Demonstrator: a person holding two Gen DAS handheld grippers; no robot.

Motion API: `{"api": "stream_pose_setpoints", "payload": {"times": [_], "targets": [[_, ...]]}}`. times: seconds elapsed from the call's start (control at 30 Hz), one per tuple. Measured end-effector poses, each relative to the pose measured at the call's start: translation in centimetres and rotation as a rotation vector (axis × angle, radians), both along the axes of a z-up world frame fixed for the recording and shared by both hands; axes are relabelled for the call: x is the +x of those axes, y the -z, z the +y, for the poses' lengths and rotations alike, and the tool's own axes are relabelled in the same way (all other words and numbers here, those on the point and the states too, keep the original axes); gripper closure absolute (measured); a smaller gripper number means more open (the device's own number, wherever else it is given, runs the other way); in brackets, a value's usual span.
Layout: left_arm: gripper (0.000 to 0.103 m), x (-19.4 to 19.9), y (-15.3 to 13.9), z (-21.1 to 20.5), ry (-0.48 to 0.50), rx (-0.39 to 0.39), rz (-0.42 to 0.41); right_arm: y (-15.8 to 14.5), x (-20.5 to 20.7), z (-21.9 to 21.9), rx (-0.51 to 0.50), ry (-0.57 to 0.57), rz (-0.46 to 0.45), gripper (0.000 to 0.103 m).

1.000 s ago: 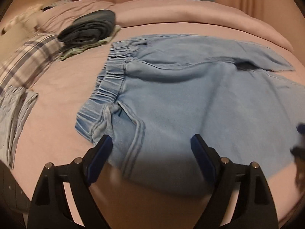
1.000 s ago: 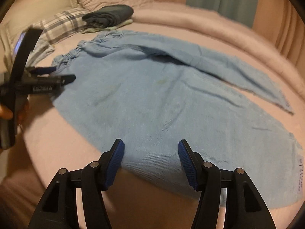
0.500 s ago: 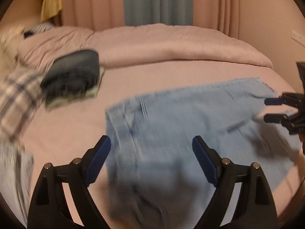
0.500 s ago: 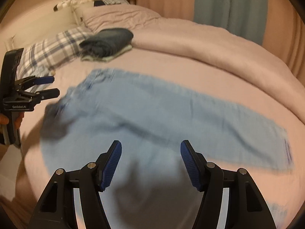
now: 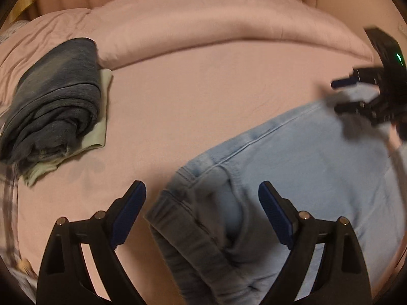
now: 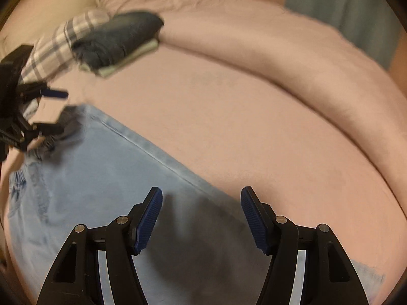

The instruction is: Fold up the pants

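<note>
Pink-sheeted bed [image 5: 203,96], stacked dark clothes [image 5: 53,109] upper left | blue pants [image 5: 292,167] lying lower right, already doubled leg on leg | left claw [image 5: 202,218] spread above waistband, right claw [image 6: 201,219] spread over legs, both empty | advisable: pinch both layers together before folding | long axis diagonal, waistband toward lower left.

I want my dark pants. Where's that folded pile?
The dark blue folded pants lie on a pale green folded cloth, left in the left wrist view.
</note>
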State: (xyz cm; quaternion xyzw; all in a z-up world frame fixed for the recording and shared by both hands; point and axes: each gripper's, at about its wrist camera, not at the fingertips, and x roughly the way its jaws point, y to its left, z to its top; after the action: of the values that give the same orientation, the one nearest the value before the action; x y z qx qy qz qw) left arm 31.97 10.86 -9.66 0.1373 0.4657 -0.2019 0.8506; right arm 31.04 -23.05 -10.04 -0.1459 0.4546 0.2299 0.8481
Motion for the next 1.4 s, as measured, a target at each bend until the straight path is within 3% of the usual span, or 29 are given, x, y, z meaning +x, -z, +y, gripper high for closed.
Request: {"api": "stream_pose_setpoints", "payload": {"times": [0.13,0.17,0.2,0.23,0.27,0.3,0.33,0.43,0.53,0.67,0.77,0.87,1.0,1.07,1.2,1.33,1.4], "targets": [[0.014,2.3,1.7,1.2,-0.077,-0.035,0.103,2.7,2.7,-1.3,-0.051,0.005,0.147,0.038],[0.019,2.7,2.2,1.5,-0.089,-0.038,0.122,3.0,2.8,-1.4,-0.042,0.006,0.161,0.038],[0.040,2.9,2.6,1.5,-0.088,-0.042,0.138,3.1,2.7,-1.3,-0.037,0.006,0.161,0.038],[0.045,2.9,2.9,1.4,-0.080,-0.036,0.148,3.0,2.4,-1.0,-0.042,-0.001,0.159,0.040],[0.047,2.7,2.9,1.2,-0.073,-0.022,0.131,2.9,2.1,-0.8,-0.048,-0.012,0.159,0.046],[0.059,2.4,2.7,1.0,-0.064,-0.018,0.116,2.8,1.7,-0.3,-0.054,-0.038,0.162,0.063],[0.065,2.1,2.4,0.9,-0.058,-0.018,0.103,2.6,0.9,0.4,-0.081,-0.067,0.143,0.081],[0.068,1.4,1.7,0.6,-0.075,-0.014,0.069,2.2,-1.1,3.0,-0.221,-0.128,0.070,0.096],[0.068,0.8,1.5,0.7,-0.113,-0.012,0.036,1.4,-1.6,4.9,-0.317,-0.129,-0.006,0.098],[0.067,1.2,2.4,2.2,-0.202,-0.079,0.078,1.7,-0.3,5.3,-0.310,-0.080,0.007,0.099],[0.062,2.4,2.6,2.3,-0.212,-0.059,0.093,3.4,-0.4,6.3,-0.342,-0.077,0.021,0.099],[0.063,2.2,2.0,2.3,-0.214,-0.060,0.082,2.6,-1.3,6.1,-0.314,-0.055,0.001,0.099],[0.065,-0.1,-0.3,1.8,-0.186,-0.019,-0.037,-1.1,-5.3,6.1,-0.323,-0.049,-0.151,0.099],[0.065,-2.1,-2.0,1.3,-0.145,0.012,-0.139,-2.7,-7.6,6.2,-0.304,-0.034,-0.222,0.099],[0.068,-6.3,-4.8,-0.8,-0.060,0.151,-0.334,-5.7,-14.0,5.9,-0.334,-0.020,-0.405,0.099],[0.072,-11.9,-6.9,-1.8,-0.017,0.225,-0.475,-8.7,-20.5,6.7,-0.363,-0.034,-0.552,0.099],[0.072,-14.8,-7.4,-1.3,0.012,0.225,-0.516,-9.1,-23.6,7.5,-0.378,-0.055,-0.595,0.099]]}}
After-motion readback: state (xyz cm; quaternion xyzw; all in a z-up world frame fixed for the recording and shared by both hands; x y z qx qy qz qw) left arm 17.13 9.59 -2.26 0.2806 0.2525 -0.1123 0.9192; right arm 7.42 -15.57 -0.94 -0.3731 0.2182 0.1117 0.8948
